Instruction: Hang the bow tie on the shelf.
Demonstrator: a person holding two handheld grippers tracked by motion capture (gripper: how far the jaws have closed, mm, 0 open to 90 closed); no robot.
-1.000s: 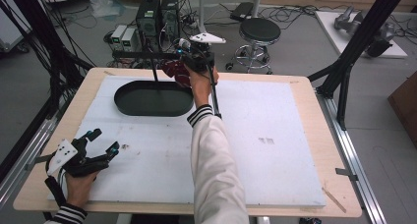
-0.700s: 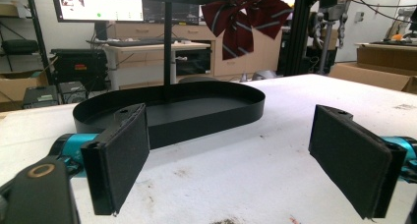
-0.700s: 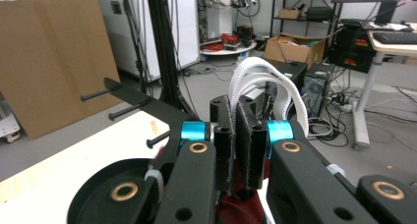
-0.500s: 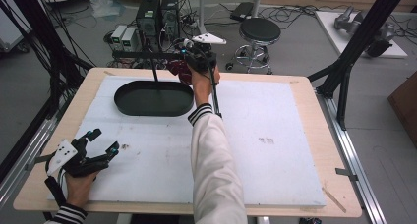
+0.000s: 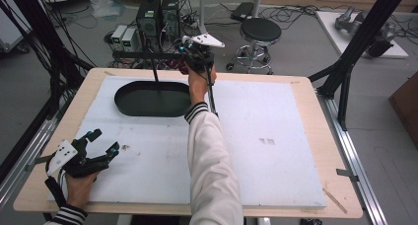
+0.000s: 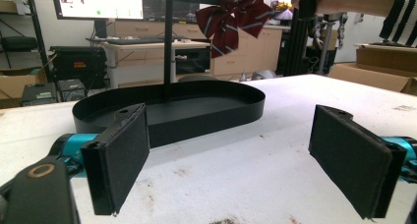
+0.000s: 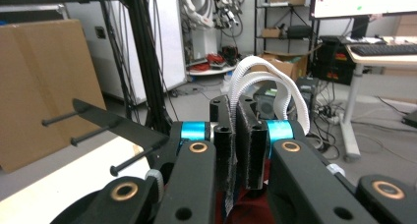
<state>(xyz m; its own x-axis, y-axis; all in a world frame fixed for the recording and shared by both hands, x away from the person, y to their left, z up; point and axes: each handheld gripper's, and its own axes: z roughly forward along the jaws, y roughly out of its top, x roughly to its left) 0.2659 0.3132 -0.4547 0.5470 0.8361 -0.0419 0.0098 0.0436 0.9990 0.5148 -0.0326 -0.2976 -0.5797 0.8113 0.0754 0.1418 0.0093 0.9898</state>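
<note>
While clamping the bow tie (image 6: 231,17), the right hand-held gripper (image 5: 190,62) overhangs the table's far edge (image 5: 256,76).

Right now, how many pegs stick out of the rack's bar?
3 pegs, in the right gripper view: one at the bar's far end, one midway, one nearest the right tongs. Others may be hidden behind the tongs.

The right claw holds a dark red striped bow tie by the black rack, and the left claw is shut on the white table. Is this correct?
Not entirely. In the left gripper view the left claw is open, nothing between its pads, over the white table. The right claw does hold the dark red striped bow tie by the black rack.
</note>
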